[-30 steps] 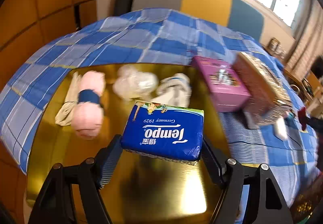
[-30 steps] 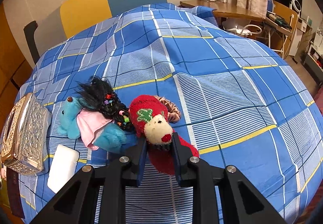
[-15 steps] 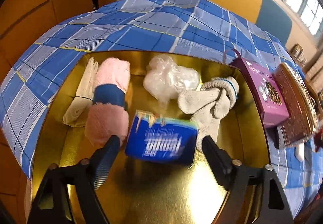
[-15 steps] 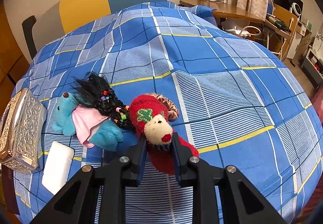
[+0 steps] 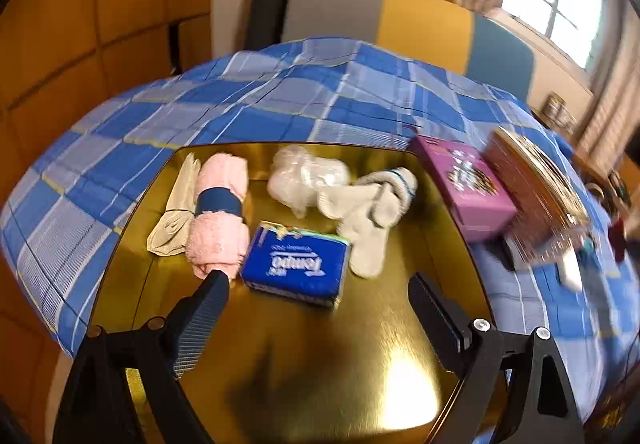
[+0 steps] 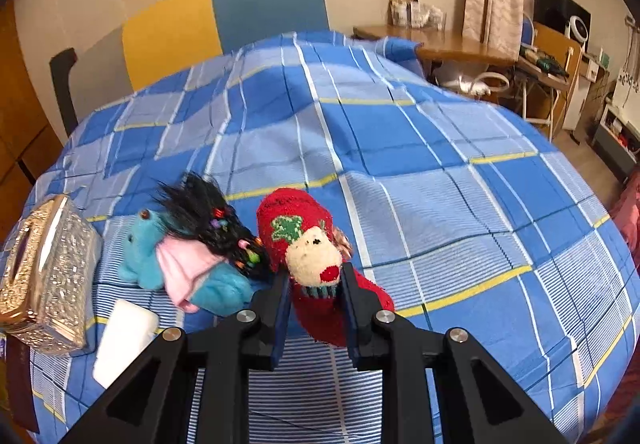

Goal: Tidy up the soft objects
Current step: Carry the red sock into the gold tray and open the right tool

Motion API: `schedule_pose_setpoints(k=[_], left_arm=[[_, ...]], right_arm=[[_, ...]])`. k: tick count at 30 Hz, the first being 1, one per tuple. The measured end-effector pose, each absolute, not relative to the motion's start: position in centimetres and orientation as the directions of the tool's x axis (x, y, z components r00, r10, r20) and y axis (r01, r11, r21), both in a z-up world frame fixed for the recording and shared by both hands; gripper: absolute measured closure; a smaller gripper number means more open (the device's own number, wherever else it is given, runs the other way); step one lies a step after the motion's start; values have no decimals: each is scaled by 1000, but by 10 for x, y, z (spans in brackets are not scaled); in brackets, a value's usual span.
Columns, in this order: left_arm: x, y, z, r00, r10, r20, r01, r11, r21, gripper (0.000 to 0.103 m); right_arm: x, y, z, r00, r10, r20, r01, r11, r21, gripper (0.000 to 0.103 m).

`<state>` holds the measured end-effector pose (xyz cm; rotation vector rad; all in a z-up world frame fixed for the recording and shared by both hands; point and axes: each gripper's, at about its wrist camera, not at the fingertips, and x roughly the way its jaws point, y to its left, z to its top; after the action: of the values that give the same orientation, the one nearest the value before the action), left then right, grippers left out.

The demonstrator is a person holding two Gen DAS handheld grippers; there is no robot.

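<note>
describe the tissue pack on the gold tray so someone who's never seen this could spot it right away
Find the gold tray on the blue checked bedspread. Near its middle, between the pink rolled towel and the white socks, lies the tissue pack. It is the only flat, deep-blue rectangle with white lettering.

Blue Tempo tissue pack (image 5: pixel 295 267) lies flat in the gold tray (image 5: pixel 360 356), near its middle, label upward. Rolled pink towel (image 5: pixel 218 214) with a blue band lies just left of the pack; a beige cloth (image 5: pixel 174 210) lies against the towel's left side. Clear plastic bundle (image 5: pixel 306 176) sits behind the pack. White socks (image 5: pixel 374 210) lie at the pack's right. Red Christmas sock (image 6: pixel 316 264) with a cream face lies on the bedspread beside the blue plush toy (image 6: pixel 188 264).
</note>
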<state>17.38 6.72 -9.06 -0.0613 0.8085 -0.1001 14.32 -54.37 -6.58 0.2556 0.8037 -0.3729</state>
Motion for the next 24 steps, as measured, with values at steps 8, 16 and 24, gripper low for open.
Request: schedule_pose_setpoints(k=[8, 16, 24], left_arm=[[150, 67, -98, 678, -135, -723, 95, 991, -96, 10], [126, 69, -103, 678, -148, -720, 113, 989, -97, 9], [113, 77, -105, 685, -143, -715, 113, 990, -89, 9]], right_arm=[[122, -480, -31, 712, -169, -681, 288, 956, 63, 81], [111, -363, 15, 762, 65, -644, 8, 994, 109, 81], [135, -219, 5, 659, 322, -680, -282, 944, 173, 81]])
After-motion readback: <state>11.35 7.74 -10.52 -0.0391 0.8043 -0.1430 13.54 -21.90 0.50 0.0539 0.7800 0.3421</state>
